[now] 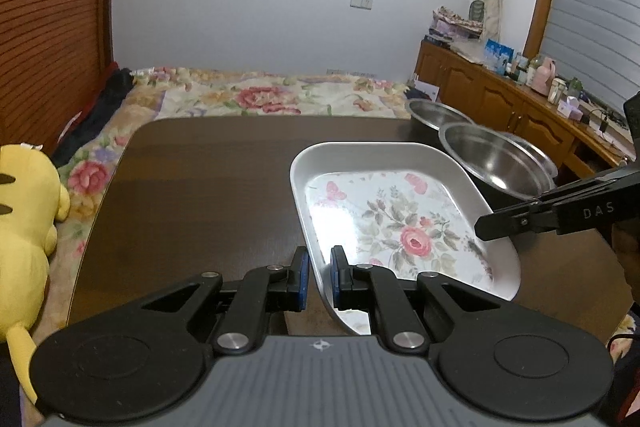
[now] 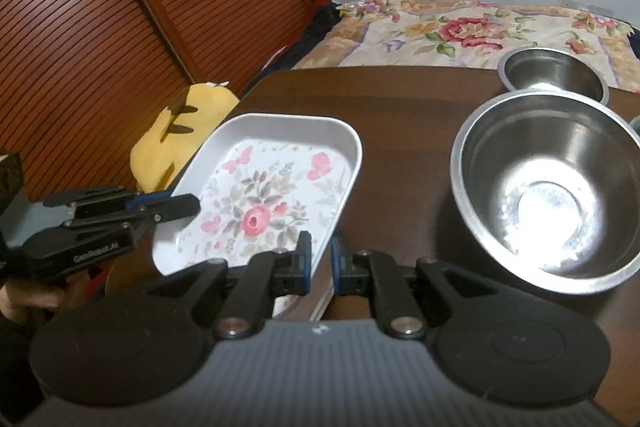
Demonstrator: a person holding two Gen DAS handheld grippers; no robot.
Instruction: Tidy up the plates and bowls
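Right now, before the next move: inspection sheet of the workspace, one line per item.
Surface: dark wood table, bare on its left half.
Job's things: floral tray lifted at its near end; large steel bowl beside it; small steel bowl behind that one.
Clutter: nothing seen on the table.
Grippers: left gripper straddles the tray's near-left rim; right gripper straddles its opposite rim; neither grip is confirmed.
Cables: thin cable on the sideboard.
Surroundings: flowered bed, yellow plush toy, wooden sideboard with bottles.
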